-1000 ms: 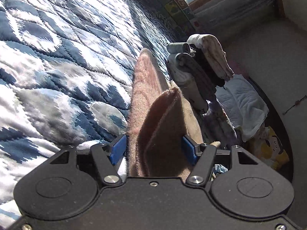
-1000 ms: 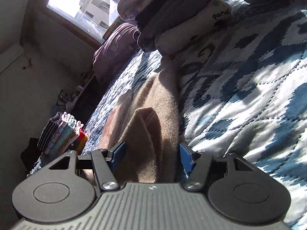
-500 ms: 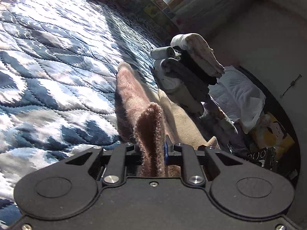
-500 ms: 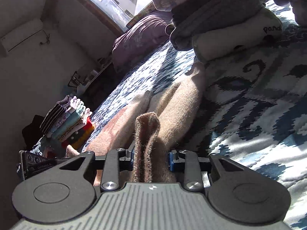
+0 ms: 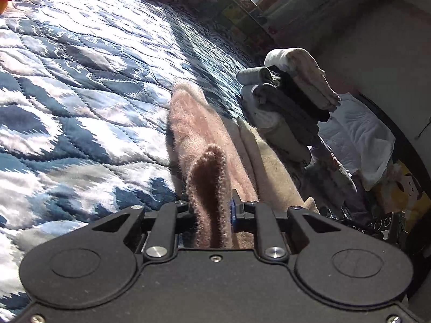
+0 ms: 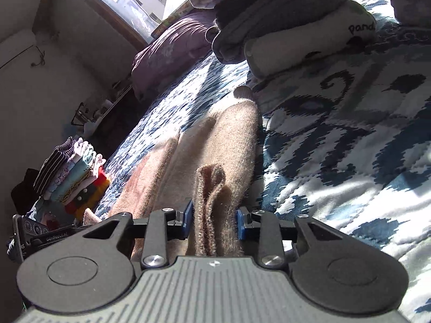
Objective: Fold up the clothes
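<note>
Left wrist view: your left gripper [image 5: 212, 210] is clamped on a pinched-up ridge of the fuzzy pinkish-tan knit garment [image 5: 194, 123], whose length runs away from you across the blue-and-white quilted bedspread [image 5: 80, 94]; holding the edge bunched like this gives you a firm corner to carry, likely for a fold. Beyond the garment's far end, a stack of folded grey, black and cream clothes [image 5: 285, 99] sits near the bed's edge, seemingly kept apart so the working area stays free. Right wrist view: your right gripper [image 6: 214, 220] has its blue pads closed against a doubled-over fold of the same garment [image 6: 229, 137], though a little slack shows on the right side, so judge the hold as lighter here. With both ends gripped, the cloth can be moved level. A second pile of folded striped and coloured clothes [image 6: 70, 172] stands well off to the left, and the grey-and-cream stack [image 6: 282, 21] lies just past the garment's tip.
</note>
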Action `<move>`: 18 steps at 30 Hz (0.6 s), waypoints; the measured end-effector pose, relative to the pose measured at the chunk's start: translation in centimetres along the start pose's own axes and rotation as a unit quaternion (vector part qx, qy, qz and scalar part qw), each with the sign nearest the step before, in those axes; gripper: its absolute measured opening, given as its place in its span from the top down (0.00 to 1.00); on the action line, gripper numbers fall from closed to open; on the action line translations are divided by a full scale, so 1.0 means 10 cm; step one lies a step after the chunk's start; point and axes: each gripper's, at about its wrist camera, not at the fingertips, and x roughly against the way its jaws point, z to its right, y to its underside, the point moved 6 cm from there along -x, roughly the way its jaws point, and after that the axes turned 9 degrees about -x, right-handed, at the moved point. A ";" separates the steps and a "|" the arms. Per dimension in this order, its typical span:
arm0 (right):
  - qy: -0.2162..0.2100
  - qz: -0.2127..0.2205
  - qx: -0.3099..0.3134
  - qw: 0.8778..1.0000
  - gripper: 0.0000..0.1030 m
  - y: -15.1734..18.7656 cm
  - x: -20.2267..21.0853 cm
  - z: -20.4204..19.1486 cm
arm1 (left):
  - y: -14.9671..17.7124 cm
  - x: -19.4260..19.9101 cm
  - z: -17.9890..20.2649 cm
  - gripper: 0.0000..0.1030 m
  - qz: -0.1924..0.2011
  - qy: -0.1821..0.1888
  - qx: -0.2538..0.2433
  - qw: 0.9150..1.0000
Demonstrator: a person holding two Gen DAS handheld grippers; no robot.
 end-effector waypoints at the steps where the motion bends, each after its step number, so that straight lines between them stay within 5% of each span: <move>1: -0.002 0.002 -0.005 1.000 0.59 0.01 0.04 0.00 | 0.02 -0.02 -0.04 0.77 -0.003 -0.009 0.006 1.000; 3: -0.006 0.006 -0.014 1.000 0.48 0.02 0.12 0.00 | 0.03 0.02 -0.10 0.72 -0.002 0.008 0.030 1.000; 4: -0.007 0.009 -0.019 1.000 0.35 0.02 0.16 0.00 | 0.03 0.07 -0.09 0.58 0.001 0.016 0.034 0.999; 6: -0.005 0.022 -0.020 1.000 0.28 0.07 0.33 0.00 | 0.05 0.20 -0.09 0.44 0.016 0.010 0.035 0.999; 18: 0.027 0.035 0.012 0.999 0.40 0.60 0.76 -0.03 | 0.28 0.70 0.04 0.45 0.072 -0.021 0.021 0.997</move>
